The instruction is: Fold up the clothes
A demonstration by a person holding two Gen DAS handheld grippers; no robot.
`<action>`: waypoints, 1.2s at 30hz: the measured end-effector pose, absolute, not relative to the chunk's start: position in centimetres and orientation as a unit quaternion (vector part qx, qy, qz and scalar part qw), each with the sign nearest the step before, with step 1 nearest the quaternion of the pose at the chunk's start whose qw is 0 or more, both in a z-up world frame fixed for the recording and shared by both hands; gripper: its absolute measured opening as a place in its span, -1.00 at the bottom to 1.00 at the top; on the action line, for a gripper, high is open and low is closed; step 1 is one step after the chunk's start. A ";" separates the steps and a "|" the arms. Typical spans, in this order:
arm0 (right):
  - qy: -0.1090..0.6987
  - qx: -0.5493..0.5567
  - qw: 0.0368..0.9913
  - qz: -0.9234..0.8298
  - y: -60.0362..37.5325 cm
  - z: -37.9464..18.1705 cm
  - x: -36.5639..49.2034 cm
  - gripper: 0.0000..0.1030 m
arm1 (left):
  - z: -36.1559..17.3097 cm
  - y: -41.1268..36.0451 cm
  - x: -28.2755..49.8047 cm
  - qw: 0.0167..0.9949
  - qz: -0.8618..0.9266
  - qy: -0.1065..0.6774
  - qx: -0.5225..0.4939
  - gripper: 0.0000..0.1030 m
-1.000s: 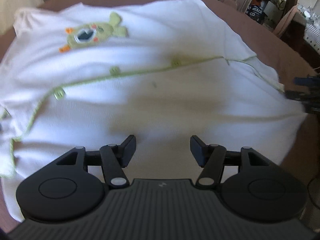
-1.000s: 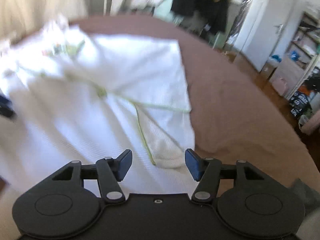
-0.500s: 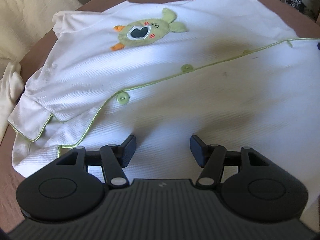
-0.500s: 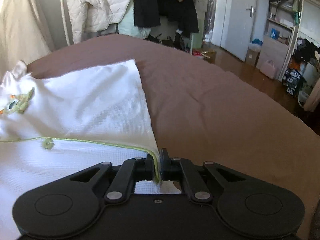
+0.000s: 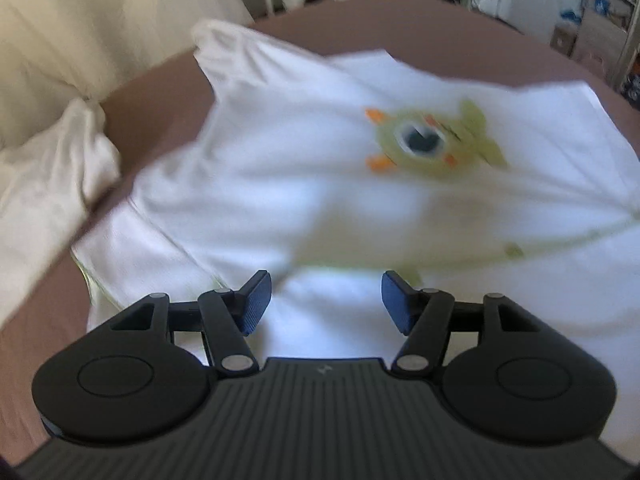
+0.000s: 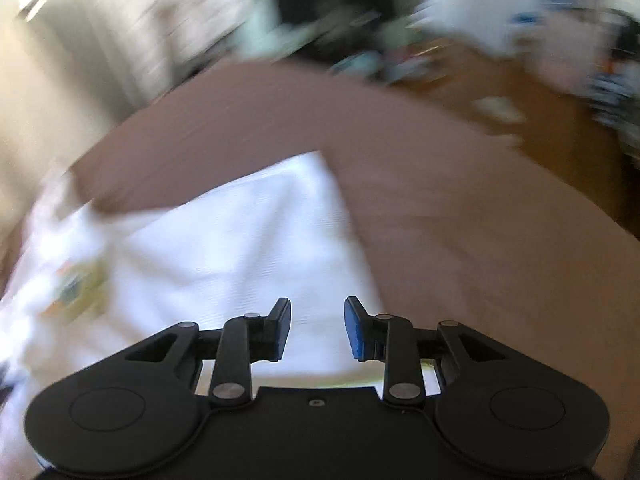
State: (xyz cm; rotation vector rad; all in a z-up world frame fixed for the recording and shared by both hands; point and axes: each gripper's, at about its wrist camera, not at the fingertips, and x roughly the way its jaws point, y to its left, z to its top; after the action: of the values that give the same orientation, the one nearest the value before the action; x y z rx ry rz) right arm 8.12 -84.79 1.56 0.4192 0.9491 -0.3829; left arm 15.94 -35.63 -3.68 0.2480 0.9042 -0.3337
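A white baby garment (image 5: 320, 200) with green piping and a green monster patch (image 5: 428, 140) lies spread on the brown bed (image 5: 168, 92). My left gripper (image 5: 325, 300) hovers open above the garment near its short sleeve (image 5: 132, 252), with nothing between the fingers. In the blurred right wrist view the same garment (image 6: 224, 248) lies below my right gripper (image 6: 317, 326), near the cloth's right edge. Its jaws are opening, a gap shows between the pads, and no cloth is pinched between them.
A bunched cream cloth (image 5: 48, 184) lies on the bed at the left beside a pale curtain (image 5: 100, 20). Bare brown bedcover (image 6: 480, 220) stretches to the right of the garment. Shelves and hanging clothes stand at the far side of the room.
Half a second ago the right gripper was shut on the garment's green-piped edge; now its jaws are apart and it has lifted. The left gripper has swung toward the sleeve end, still open.
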 end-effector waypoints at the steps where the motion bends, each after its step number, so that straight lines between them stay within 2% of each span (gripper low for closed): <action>1: 0.472 0.182 0.849 -0.154 -83.9 2.9 9.9 -0.32 | -3.5 -35.5 17.0 0.884 -0.154 0.423 0.126 0.18; 2: 0.489 0.151 0.849 -0.132 -82.9 4.1 11.8 -0.28 | -3.4 -35.4 18.0 0.889 -0.149 0.414 0.131 0.18; 4: 0.513 0.076 0.849 -0.106 -81.3 6.0 15.2 0.24 | -2.9 -35.2 20.1 0.894 -0.144 0.404 0.130 0.18; 5: 0.518 0.034 0.849 -0.103 -80.7 6.6 16.8 0.30 | -2.7 -35.1 21.2 0.897 -0.142 0.399 0.129 0.18; 7: 0.527 -0.022 0.843 -0.105 -80.9 6.4 19.6 0.32 | -2.5 -35.1 23.9 0.901 -0.124 0.395 0.126 0.24; 9: 0.532 -0.033 0.838 -0.119 -82.5 4.9 22.4 0.32 | -2.6 -34.5 26.8 0.901 -0.101 0.408 0.105 0.29; 16: 0.515 0.088 0.839 -0.154 -90.7 -0.3 23.4 0.32 | -5.0 -31.7 32.4 0.884 -0.099 0.456 -0.007 0.29; 21: 0.449 0.176 0.858 -0.178 -96.3 -4.8 23.7 0.35 | -6.2 -31.9 33.9 0.885 -0.117 0.451 0.013 0.29; 23: 0.441 0.215 0.854 -0.172 -97.6 -7.0 23.7 0.36 | -6.7 -31.0 34.7 0.878 -0.136 0.457 -0.034 0.29; 27: 0.415 0.229 0.862 -0.180 -97.5 -10.8 23.6 0.36 | -7.9 -30.2 35.7 0.867 -0.163 0.462 -0.087 0.29; 28: 0.402 0.217 0.870 -0.187 -96.8 -11.3 23.5 0.22 | -8.1 -30.3 35.8 0.868 -0.166 0.461 -0.082 0.30; 29: 0.387 0.201 0.879 -0.194 -96.0 -11.8 23.5 -0.07 | -8.3 -30.4 35.8 0.867 -0.169 0.462 -0.077 0.30; 30: 0.380 0.176 0.886 -0.197 -95.1 -11.7 23.7 -0.91 | -8.4 -30.5 35.8 0.867 -0.171 0.462 -0.073 0.30; 34: 0.353 0.029 0.901 -0.253 -93.1 -9.8 24.5 -0.94 | -7.9 -30.6 35.5 0.871 -0.174 0.452 -0.079 0.27; 36: 0.329 0.022 0.899 -0.288 -94.4 -8.0 24.4 -0.94 | -7.5 -30.4 35.5 0.873 -0.176 0.445 -0.098 0.24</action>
State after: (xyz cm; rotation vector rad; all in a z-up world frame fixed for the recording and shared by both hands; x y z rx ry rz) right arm 24.42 -94.43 -7.98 0.0465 0.6804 -0.5960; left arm 35.48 -30.35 -7.49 -0.2042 0.9292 -0.3678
